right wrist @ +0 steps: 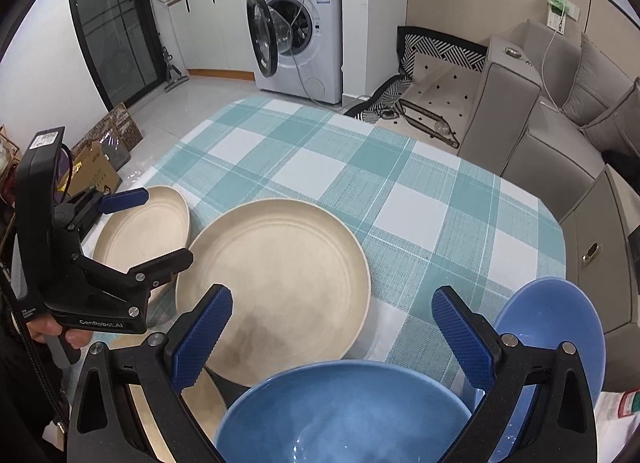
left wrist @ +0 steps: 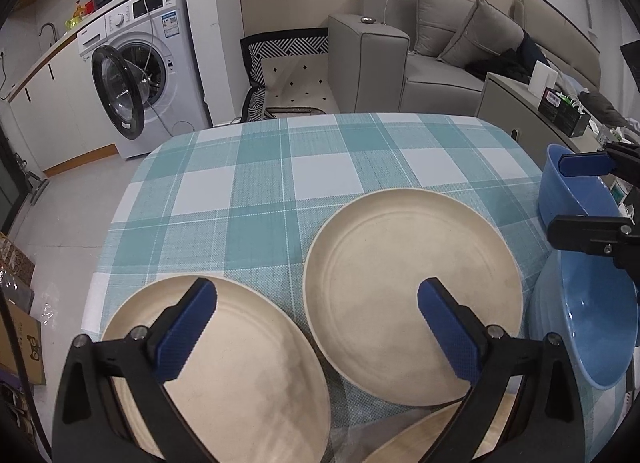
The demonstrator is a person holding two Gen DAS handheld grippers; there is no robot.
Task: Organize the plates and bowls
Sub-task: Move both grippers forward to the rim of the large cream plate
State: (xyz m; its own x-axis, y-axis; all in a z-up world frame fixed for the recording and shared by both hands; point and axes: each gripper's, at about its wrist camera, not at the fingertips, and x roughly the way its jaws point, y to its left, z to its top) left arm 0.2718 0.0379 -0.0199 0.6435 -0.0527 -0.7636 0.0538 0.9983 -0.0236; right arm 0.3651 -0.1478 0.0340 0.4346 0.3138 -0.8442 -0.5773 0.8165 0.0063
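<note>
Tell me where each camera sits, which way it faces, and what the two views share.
Left wrist: on the left gripper, low over the near-left plate, facing across the checked table; its own open fingers show, plus the right gripper.
Right wrist: on the right gripper, above the near blue bowl, facing the washing machine; the left gripper and a hand show.
Shared: the middle plate.

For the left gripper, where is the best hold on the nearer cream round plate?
Probably the raised rim of the nearer cream round plate, from the near side. It lies flat on the checked tablecloth, so only its edge offers purchase; the left gripper, open, could put one finger over and one under.
</note>
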